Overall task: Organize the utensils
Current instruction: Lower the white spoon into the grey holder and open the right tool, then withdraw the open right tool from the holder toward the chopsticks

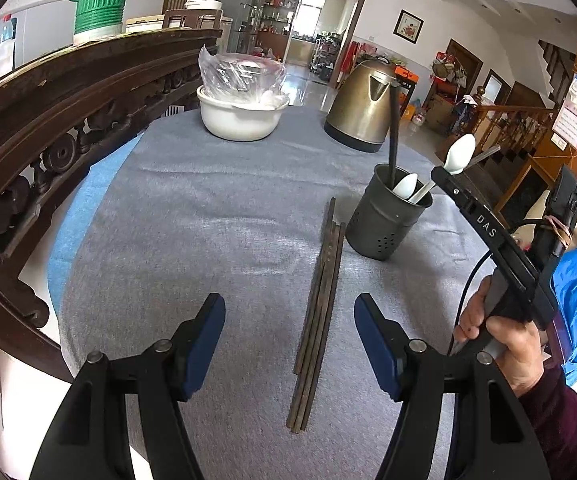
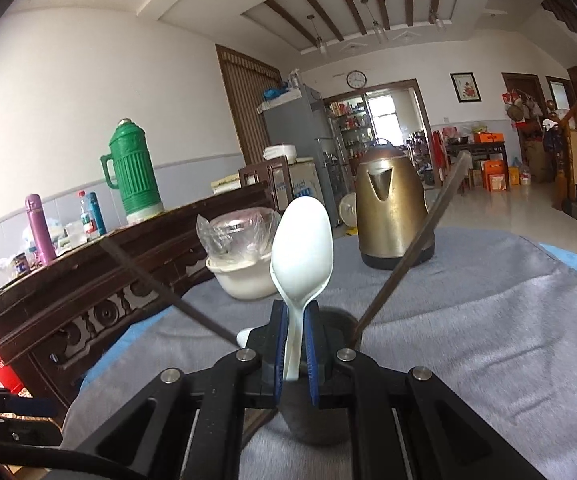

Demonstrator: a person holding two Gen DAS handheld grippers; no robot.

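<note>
White spoon [image 2: 302, 248] in right tongs [image 2: 295, 344]

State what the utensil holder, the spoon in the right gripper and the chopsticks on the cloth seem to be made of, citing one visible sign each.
Utensil holder: dull grey metal, likely; punched holes near its base.
Spoon: glossy white, plastic or ceramic; smooth, with soft highlights.
Chopsticks: dark, matte, probably wood or bamboo; no shine.

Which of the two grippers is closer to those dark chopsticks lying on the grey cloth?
Left. The left gripper hangs open right over the chopsticks. The right gripper is off beside the utensil holder, holding a white spoon.
</note>
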